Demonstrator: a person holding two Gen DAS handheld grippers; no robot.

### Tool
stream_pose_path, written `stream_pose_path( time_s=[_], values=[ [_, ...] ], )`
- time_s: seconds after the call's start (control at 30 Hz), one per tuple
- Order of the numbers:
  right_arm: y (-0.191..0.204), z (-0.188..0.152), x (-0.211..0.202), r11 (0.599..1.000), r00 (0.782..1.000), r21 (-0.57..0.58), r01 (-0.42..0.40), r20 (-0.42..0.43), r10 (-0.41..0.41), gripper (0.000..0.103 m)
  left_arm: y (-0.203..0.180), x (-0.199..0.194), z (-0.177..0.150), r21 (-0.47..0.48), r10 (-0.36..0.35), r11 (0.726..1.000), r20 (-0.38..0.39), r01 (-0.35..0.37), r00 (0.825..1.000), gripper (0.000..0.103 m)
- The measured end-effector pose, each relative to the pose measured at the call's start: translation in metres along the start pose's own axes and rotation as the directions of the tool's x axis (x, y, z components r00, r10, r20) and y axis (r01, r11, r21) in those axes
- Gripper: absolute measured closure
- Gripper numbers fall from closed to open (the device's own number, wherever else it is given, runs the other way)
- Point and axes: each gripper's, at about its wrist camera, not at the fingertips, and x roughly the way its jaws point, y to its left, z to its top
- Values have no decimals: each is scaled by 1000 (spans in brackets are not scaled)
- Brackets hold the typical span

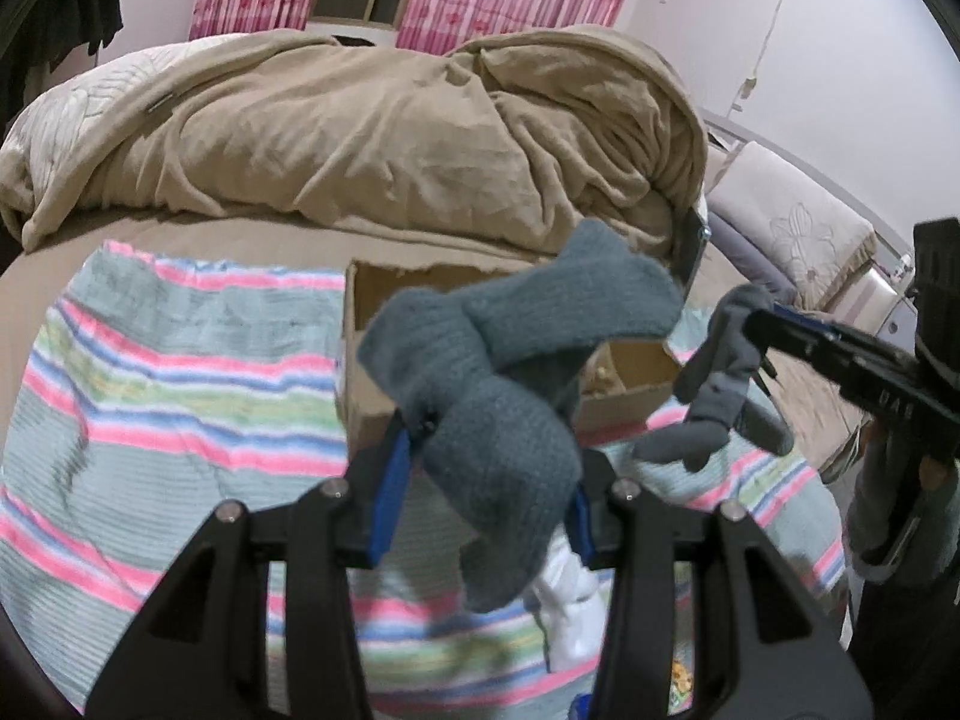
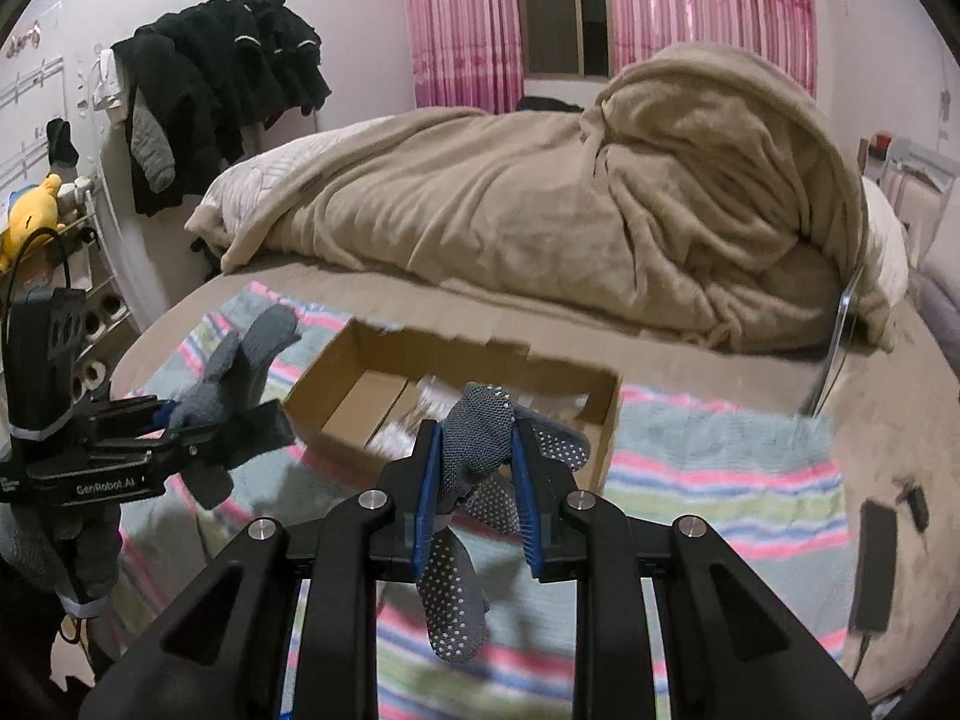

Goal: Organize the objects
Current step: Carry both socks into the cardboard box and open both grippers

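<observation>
Gloves both lifted clear of the bed. Left gripper [image 1: 486, 468] fingers clamp the knit glove [image 1: 480, 372]; right gripper [image 2: 477, 474] fingers clamp the dotted glove [image 2: 474, 462], which hangs down. Cardboard box [image 2: 336, 384] lies straight ahead, nearer the right.

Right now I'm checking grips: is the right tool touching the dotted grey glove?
Touching. The right wrist view shows the right tool with both blue pads pressed against the dotted grey glove, which hangs lifted above the striped towel.
</observation>
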Motion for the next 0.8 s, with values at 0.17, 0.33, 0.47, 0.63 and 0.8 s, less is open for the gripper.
stream_pose_path(
  time_s=[0.17,0.33,0.47,0.63,0.8],
  values=[
    [-12,23,8,1000,1000,-1,16,17,-16,78,1,8,16,18,9,1000,9,-9,1000,58],
    [-19,35,22,1000,1000,2,25,16,-25,78,3,24,31,37,21,999,-7,-21,1000,58],
    [-22,42,36,1000,1000,2,30,7,-30,78,4,35,38,46,31,998,-14,-30,999,58],
    [-25,45,54,999,999,3,32,-8,-32,78,12,55,44,16,23,1000,-43,-22,999,58],
    [-26,38,77,999,998,6,32,-50,-31,78,14,76,42,19,21,1000,-90,-20,996,57]
  ],
)
